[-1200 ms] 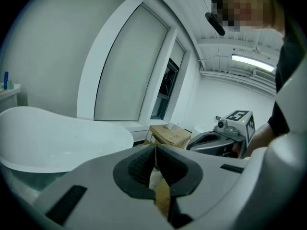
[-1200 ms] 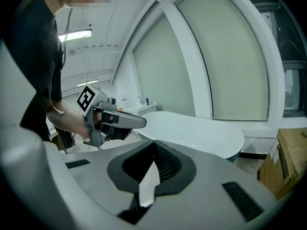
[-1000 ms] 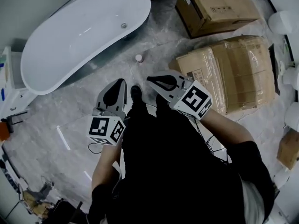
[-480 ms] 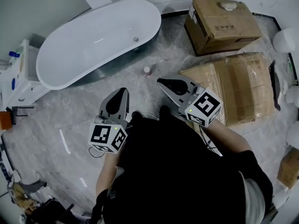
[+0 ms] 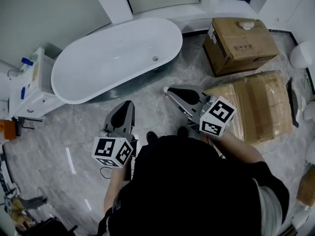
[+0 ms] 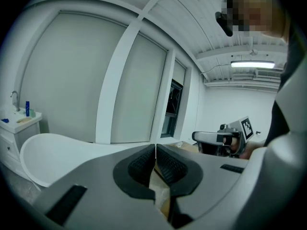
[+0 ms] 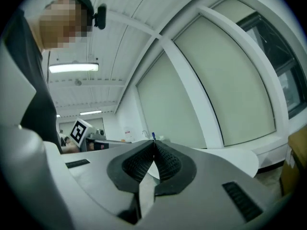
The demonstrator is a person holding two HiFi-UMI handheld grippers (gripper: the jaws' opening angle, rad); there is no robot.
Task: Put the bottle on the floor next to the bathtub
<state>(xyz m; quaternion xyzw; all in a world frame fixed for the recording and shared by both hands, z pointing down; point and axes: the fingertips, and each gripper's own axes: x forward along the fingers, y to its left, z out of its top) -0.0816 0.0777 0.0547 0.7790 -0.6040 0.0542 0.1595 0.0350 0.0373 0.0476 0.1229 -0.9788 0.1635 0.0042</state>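
1. Both tongs have risen with us over the last second, and the bathtub (image 5: pixel 113 63) now sits nearer the middle of the head view; its white basin shows only a drain.
2. Right of it we see a large wrapped cardboard box (image 5: pixel 261 107), shut.
3. Beyond that, a smaller cardboard box (image 5: pixel 241 45) is closed, with a small white thing (image 5: pixel 246 25) on its lid.
4. Left tongs (image 5: pixel 128 103) and right tongs (image 5: pixel 170 89) are clenched, pads pressed together.
5. Earlier the bottle stood on the floor (image 5: pixel 59 132) beside the tub; now we cannot pick it out.
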